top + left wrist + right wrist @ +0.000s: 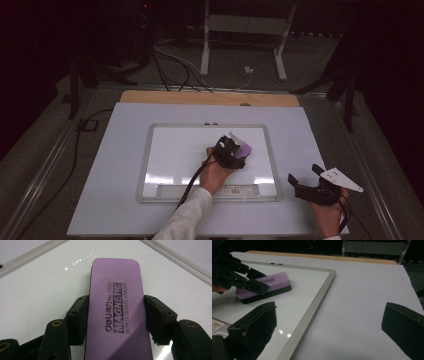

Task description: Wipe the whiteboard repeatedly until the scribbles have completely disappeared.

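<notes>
Left gripper (239, 150) jaws clamped; right gripper (306, 178) jaws spread wide.

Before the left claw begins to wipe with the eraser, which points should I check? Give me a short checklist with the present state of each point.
1. Left claw grips the purple whiteboard eraser on both long sides: ok.
2. Eraser is centred between the jaws, printed face up: ok.
3. Eraser's dark underside rests flat on the whiteboard: seems ok in the right gripper view, though its near end is hidden by the claw.
4. Marks left on the board to wipe: cannot tell; the surface looks clean apart from glare.
5. Right claw is open, holds nothing, and is off the board at its right: ok.
6. Left cable lies across the board near the hand: not ok, it may drag.
</notes>
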Motion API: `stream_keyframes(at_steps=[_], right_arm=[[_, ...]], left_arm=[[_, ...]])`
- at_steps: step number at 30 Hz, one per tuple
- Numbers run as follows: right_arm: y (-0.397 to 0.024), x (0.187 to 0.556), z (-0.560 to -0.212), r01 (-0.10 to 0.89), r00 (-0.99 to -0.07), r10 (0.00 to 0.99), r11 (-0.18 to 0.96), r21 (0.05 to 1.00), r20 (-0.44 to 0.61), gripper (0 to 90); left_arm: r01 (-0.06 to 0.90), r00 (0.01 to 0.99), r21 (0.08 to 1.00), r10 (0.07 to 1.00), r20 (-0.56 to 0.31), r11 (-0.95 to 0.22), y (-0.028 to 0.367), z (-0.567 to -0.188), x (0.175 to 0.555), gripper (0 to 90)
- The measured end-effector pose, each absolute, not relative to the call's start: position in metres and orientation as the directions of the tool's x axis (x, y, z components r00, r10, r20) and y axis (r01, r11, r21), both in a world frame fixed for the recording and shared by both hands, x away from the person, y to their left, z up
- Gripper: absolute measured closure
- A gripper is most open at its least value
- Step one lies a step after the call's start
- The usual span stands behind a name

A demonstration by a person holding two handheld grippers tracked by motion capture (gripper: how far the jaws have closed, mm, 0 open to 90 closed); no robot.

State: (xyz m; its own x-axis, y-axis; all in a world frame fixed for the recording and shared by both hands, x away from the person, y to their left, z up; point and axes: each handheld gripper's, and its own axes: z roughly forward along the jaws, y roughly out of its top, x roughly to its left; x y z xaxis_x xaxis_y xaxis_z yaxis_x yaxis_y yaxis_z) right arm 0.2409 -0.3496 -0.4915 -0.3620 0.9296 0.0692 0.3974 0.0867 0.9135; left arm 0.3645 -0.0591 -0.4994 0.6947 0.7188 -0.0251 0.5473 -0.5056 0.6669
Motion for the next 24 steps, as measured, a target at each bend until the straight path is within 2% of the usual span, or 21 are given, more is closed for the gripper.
stream_keyframes(at_steps=[8,24], right_arm=[[-0.351,0.24,-0.491,0.396,-0.357,0.931,0.078,0.915,0.075,0.3],[-0.352,0.24,-0.491,0.397,-0.355,0.932,0.078,0.914,0.075,0.3]], left_arm=[[0.598,0.619,0.65,0.785,-0.004,-0.469,-0.045,-0.498,0.375,41.8],[0.664,0.46,0.646,0.887,0.045,-0.377,0.009,-0.497,0.385,41.8]])
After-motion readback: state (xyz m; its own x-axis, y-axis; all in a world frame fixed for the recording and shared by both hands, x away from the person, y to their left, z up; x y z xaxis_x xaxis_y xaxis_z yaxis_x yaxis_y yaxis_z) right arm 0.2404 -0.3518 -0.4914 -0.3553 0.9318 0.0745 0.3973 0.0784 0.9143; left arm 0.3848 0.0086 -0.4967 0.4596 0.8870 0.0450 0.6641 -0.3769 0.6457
